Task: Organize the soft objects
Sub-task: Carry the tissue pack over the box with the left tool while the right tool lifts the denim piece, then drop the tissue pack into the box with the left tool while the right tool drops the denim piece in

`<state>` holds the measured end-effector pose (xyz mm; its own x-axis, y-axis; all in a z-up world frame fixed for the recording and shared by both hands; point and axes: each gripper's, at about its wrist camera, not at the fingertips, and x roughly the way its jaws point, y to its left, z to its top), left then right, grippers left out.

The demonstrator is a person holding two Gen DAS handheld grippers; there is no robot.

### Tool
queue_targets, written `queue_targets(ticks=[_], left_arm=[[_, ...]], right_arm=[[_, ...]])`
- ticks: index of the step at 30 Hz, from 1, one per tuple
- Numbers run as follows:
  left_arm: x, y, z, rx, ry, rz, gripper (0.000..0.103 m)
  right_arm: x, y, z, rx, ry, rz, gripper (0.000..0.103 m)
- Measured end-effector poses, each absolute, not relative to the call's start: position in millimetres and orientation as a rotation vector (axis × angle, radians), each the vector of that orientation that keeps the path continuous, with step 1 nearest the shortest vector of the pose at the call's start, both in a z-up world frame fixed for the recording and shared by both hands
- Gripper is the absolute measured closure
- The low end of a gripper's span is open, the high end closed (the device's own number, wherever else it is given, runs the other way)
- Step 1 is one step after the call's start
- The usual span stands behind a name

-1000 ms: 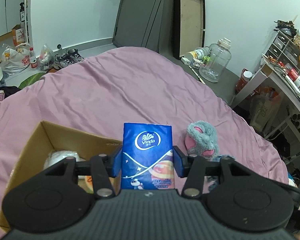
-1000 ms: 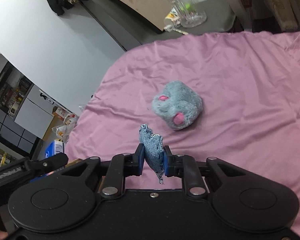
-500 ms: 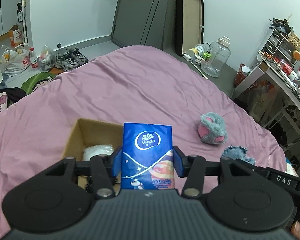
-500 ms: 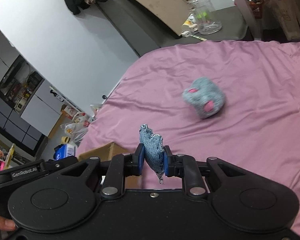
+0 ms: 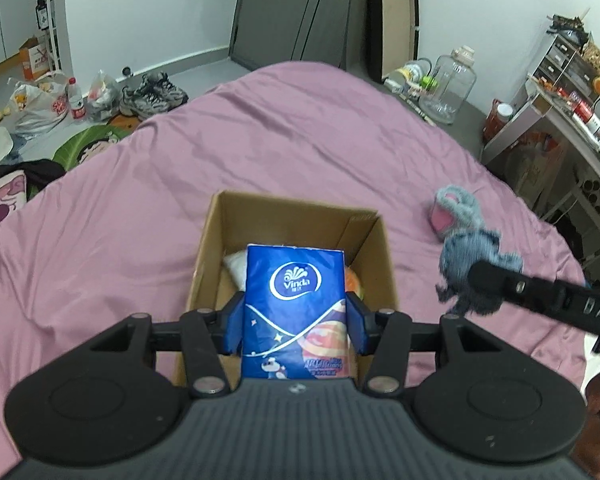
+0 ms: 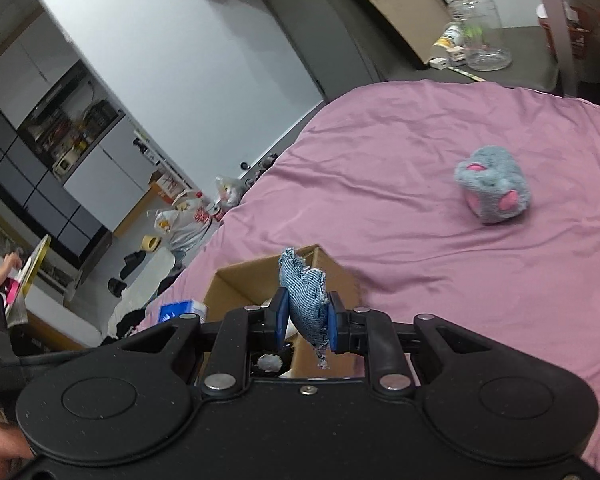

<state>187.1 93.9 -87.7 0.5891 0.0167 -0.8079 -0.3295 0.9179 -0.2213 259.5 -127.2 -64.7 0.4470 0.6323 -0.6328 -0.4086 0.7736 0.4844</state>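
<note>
My left gripper [image 5: 296,326] is shut on a blue Vinda tissue pack [image 5: 296,300] and holds it above an open cardboard box [image 5: 296,210] on the pink bed. The box holds a white soft item [image 5: 236,266] and something orange. My right gripper [image 6: 305,320] is shut on a blue denim piece [image 6: 305,300] over the box's near corner [image 6: 332,276]. The denim piece also shows in the left wrist view [image 5: 474,262], right of the box. A grey plush toy with pink paws [image 6: 494,190] lies on the bed, also seen in the left wrist view [image 5: 454,212].
The pink bedsheet [image 5: 260,140] covers the bed. Shoes [image 5: 152,94] and plastic bags [image 5: 40,104] lie on the floor at left. A large clear jug [image 5: 450,88] stands beyond the bed. A cluttered desk [image 5: 572,112] is at right.
Both grippers have moved toward the box: the tissue pack now hangs over its opening and the denim piece has come beside its right edge. Both grips are unchanged.
</note>
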Motion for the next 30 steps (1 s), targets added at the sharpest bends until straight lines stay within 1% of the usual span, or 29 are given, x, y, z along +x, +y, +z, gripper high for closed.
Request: queue_targets(ticks=[10,18,24,26,30], left_arm=[[180,102,-119,-0.382,0.990,0.187,0.053],[180,104,-137,-0.329,1.058,0.224,0.053],[182,101,-144,-0.323,1.074,0.215,0.053],[182,102,-143,-0.333,1.073,0.212,0.050],[182,107,-136,-0.353,1.062,0.211,0.049]], right_arm=[[244,-96,-65,0.215,0.915,0.699,0.083],[239,-75,-69,0.177,0.936,0.729,0.083],[237,-62,-76,0.151,0.956,0.751,0.083],[237,-61,-78,0.146,0.965,0.751,0.083],[237,-58,-81,0.147,0.976,0.749,0.083]])
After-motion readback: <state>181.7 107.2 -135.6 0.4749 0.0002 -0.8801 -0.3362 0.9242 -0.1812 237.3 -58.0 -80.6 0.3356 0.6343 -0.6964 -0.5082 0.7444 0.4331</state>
